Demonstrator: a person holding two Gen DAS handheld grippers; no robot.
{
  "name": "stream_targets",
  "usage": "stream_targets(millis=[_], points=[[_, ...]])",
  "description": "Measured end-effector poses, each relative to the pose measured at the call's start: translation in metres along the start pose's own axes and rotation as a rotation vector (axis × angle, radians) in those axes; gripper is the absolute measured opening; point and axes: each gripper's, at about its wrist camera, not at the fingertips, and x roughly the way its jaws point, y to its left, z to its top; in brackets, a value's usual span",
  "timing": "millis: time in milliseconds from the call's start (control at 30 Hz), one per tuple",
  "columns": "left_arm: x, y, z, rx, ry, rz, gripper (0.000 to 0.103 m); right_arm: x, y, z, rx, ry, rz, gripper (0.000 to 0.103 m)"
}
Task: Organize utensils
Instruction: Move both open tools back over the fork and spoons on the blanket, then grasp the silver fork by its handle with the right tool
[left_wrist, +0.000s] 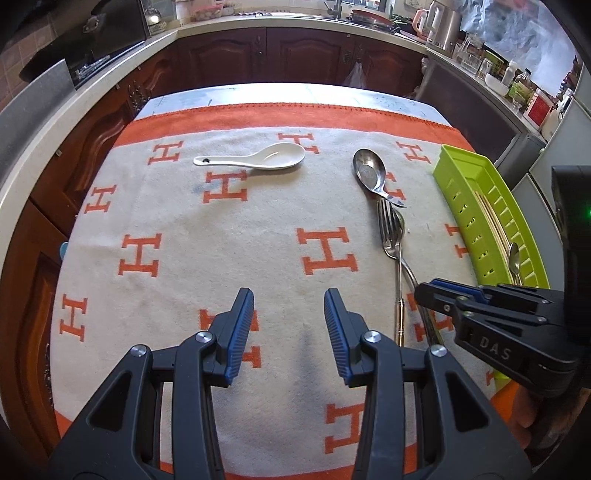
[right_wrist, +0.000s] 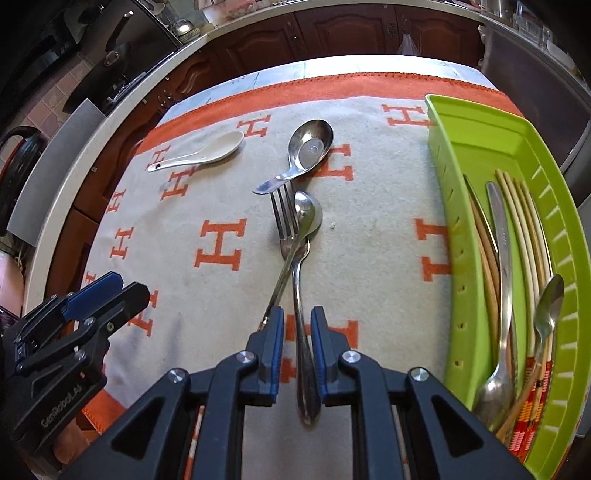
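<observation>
The right tool (right_wrist: 297, 347) sits low over the desk (right_wrist: 369, 258), its two pads straddling the handle of a steel fork (right_wrist: 298, 295) that lies on the orange-and-cream cloth (right_wrist: 221, 295). The pads are narrowed around the handle, but a sliver of gap shows on each side, so I cannot tell whether they have bitten yet. Taking the fork by its handle end makes sense — a long steel spoon (right_wrist: 295, 240) lies crossed over the fork's neck, and a grasp far from that crossing should let the fork come away without dragging the spoon.

The left tool (left_wrist: 289, 332) hovers over bare cloth with its pads spread wide and nothing between them, seemingly waiting its turn.

The green tray (right_wrist: 480, 129) stands at the right edge of the desk, already holding chopsticks (right_wrist: 524, 221) and some steel cutlery laid lengthwise — the likely destination. Beyond the crossed pair, a short steel soup spoon (right_wrist: 308, 147) and a white ceramic spoon (right_wrist: 207, 151) wait on the cloth.
</observation>
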Motion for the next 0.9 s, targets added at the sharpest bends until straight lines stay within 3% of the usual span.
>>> stream_targets(millis=[200,367,400,733,900], points=[[0.013,-0.002,0.005,-0.01,0.038,-0.05,0.036,0.011,0.004,0.007,-0.036,-0.005,-0.053,0.015],[0.022,-0.008,0.014,-0.012,0.062,-0.099,0.036,0.014,0.021,0.003,-0.161,-0.031,-0.15,0.01],[0.024,-0.011,0.016,-0.01,0.067,-0.11,0.036,0.013,0.021,0.002,-0.168,-0.036,-0.149,0.005],[0.041,-0.033,0.019,0.006,0.143,-0.21,0.036,0.005,0.013,-0.018,-0.122,-0.06,-0.029,0.004],[0.044,-0.04,0.02,0.009,0.154,-0.225,0.036,0.002,0.01,-0.026,-0.094,-0.061,0.005,0.004]])
